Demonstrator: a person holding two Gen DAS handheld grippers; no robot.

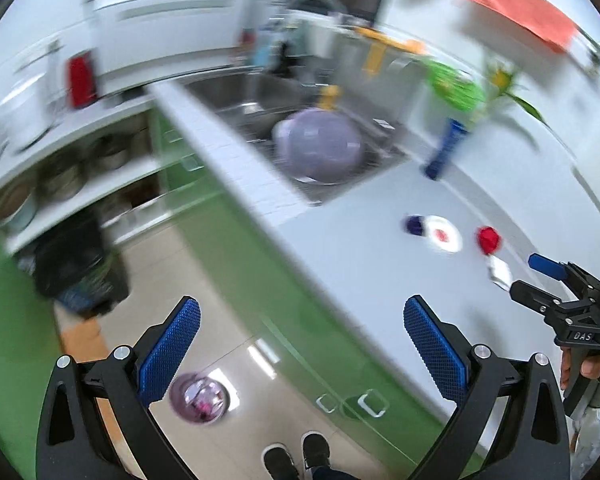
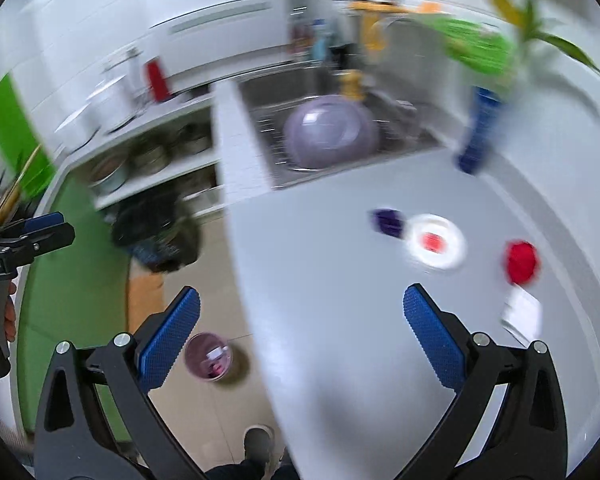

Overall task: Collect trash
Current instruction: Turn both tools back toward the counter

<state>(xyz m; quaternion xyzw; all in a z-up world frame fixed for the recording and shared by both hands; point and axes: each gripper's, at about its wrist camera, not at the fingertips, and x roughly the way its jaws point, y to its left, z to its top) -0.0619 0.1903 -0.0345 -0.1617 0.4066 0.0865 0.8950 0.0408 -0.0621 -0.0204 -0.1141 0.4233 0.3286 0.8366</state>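
My left claw (image 1: 302,354) is hanging with its two blue pads spread wide apart over the floor in front of the green cabinets, gripping nothing, and my right claw (image 2: 302,344) is gaping just as wide and empty above the near edge of the white bench (image 2: 340,300). I am counting four small pieces of trash lying on the bench in a loose row: one purple scrap (image 2: 387,221), touching one round white lid (image 2: 436,246) with a red centre, one red crumpled wad (image 2: 521,261) a little apart to the right, and one white paper piece (image 2: 521,312) just nearer me, its long axis tilting up to the right; motion blur is hiding finer detail. One small purple bin (image 2: 209,356) is standing on the floor below the bench edge. One lilac bowl (image 2: 328,132) is sitting in the single steel sink (image 2: 260,92), and one blue bottle (image 2: 478,136) is leaning beside it.
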